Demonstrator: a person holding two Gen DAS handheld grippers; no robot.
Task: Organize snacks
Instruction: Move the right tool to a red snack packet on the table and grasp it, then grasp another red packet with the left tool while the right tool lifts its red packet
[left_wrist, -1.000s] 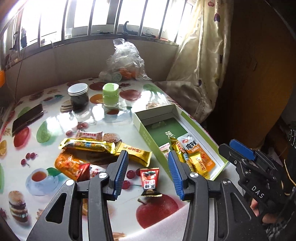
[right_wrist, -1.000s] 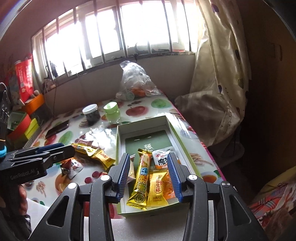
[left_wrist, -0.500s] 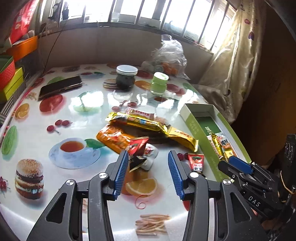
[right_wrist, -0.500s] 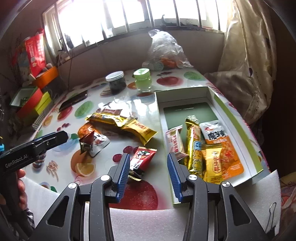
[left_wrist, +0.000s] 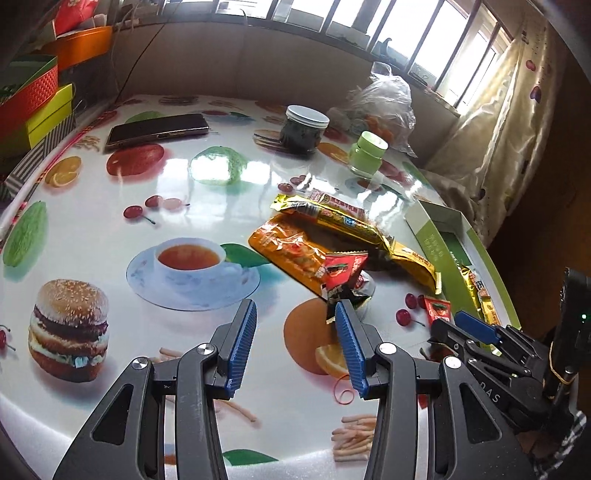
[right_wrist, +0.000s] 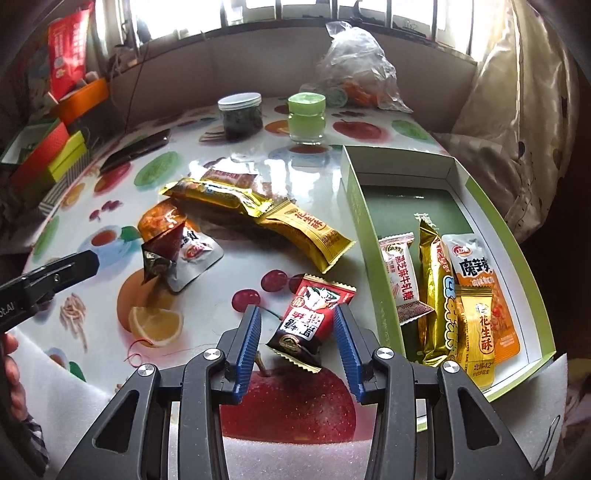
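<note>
Right tool (right_wrist: 297, 338) spread wide, straddling a red candy packet (right_wrist: 314, 314) flat on the glossy fruit-printed bench (right_wrist: 258, 177), blue ribbed pads clear of its crimped edges. Left tool (left_wrist: 293, 345) likewise agape, empty, with a red pyramid-shaped packet (left_wrist: 341, 271) just beyond its right pad at 1 o'clock.

At 3 o'clock from the right tool, an open green cardboard box (right_wrist: 354, 192) with white inner walls, holding crinkly foil and plastic snack packets (right_wrist: 447, 291) laid side by side. At 10 o'clock, that pyramid packet over a silver pouch (right_wrist: 194, 258), beside an orange pouch (right_wrist: 159, 219). Farther on, at 12 o'clock, two long gold wrappers (right_wrist: 255, 210) overlapping end to end, a small pinkish wrapper (right_wrist: 229, 177) behind.

Beyond, a dark jar with white screw lid (right_wrist: 240, 114), a green-capped glass jar (right_wrist: 306, 118), a flat dark phone (left_wrist: 157, 127) at 11 o'clock, then a crumpled clear plastic bag (right_wrist: 354, 70) against the wall.
</note>
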